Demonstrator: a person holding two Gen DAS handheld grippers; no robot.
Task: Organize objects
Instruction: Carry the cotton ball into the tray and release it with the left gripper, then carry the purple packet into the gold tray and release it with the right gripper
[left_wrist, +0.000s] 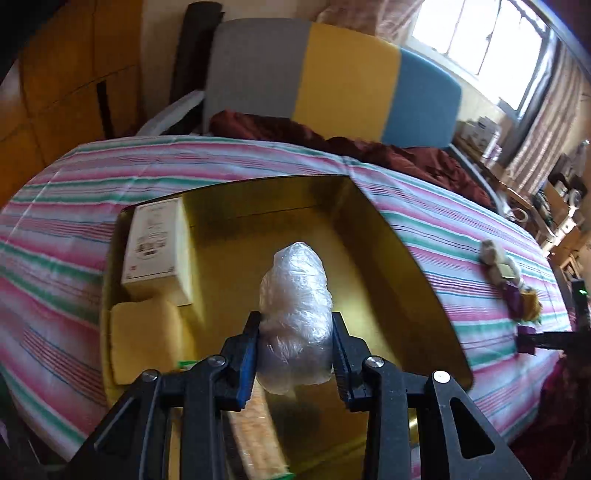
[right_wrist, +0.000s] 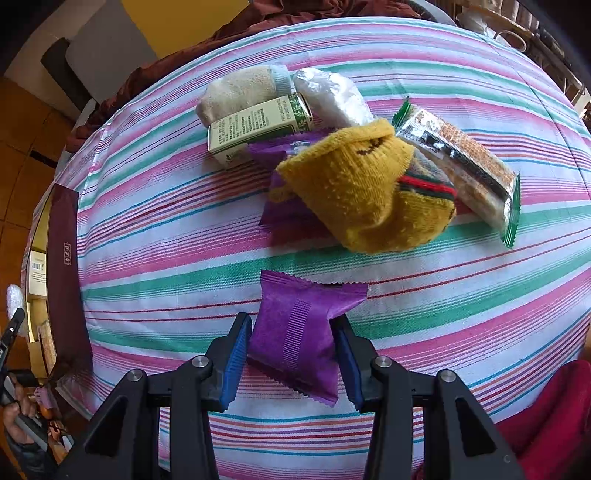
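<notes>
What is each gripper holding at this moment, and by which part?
The left gripper grips the clear plastic bundle by its lower sides; the right gripper grips the purple packet across its middle.

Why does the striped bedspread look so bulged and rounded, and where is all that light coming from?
Left wrist view: the fisheye lens bends the striped bedspread into a dome; the window is blown out white, and the gold box reflects a sheen. Right wrist view: same bulging, softer even light, and the yellow sock stays sharp.

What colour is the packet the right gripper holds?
Purple packet, clearest in the right wrist view.
</notes>
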